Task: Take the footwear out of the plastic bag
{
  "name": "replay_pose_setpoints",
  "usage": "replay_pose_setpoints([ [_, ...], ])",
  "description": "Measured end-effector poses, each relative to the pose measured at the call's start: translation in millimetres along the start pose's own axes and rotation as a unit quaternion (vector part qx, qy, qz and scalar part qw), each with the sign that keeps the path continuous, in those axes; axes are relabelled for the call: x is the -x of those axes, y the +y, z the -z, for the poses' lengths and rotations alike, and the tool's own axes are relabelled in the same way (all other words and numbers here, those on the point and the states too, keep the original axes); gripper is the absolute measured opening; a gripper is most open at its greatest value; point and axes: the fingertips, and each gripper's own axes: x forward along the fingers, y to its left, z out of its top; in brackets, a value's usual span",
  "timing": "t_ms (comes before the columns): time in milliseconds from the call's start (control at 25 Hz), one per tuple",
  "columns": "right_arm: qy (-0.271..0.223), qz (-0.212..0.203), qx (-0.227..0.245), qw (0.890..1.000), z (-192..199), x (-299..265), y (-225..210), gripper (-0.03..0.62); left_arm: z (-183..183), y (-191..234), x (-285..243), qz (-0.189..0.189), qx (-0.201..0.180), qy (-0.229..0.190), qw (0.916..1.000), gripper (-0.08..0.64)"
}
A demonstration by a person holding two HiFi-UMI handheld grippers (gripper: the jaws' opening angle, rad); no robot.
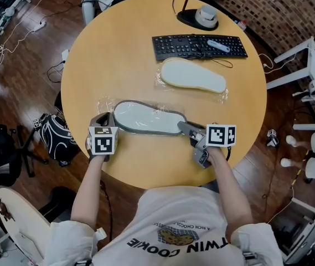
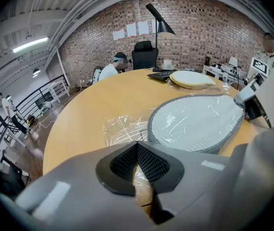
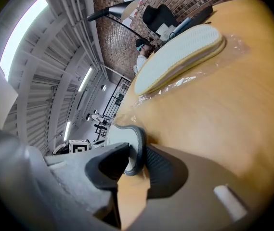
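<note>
We find ourselves in an open-plan office in a converted industrial space: a brick wall point(image 2: 199, 28) with sheets of paper point(image 2: 132, 30) pinned up, strip lights point(image 2: 30, 44) under a bare ceiling, and a dark wooden floor point(image 1: 30, 82) trailing cables point(image 1: 38, 24). The round table point(image 1: 118, 65) carries a black keyboard point(image 1: 199, 47) and a desk lamp point(image 2: 160, 25), and beyond it a person point(image 2: 110, 71) sits near a black office chair point(image 2: 144, 56).
</note>
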Motion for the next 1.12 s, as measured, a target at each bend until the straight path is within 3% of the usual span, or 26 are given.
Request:
replay_pose_setpoints([
  [600, -0.041, 0.003, 0.002, 0.999, -12.8, 49.0, -16.6, 0.094, 1.1, -2.0, 0.6, -0.009, 0.006, 0.022, 0.9997, 0.003],
  [840, -0.067, -0.013, -0.026, 0.997, -20.0, 73.9, -27.1, 0.083, -0.4, -1.1, 1.0, -0.026, 0.007, 0.026, 0.9993, 0.003],
  [1120, -0.086, -0.003, -0.067, 0.994, -23.9, 108.2, -41.8, 0.072, 0.6, -3.7, 2.7, -0.041, 0.012, 0.04, 0.9983, 0.003],
])
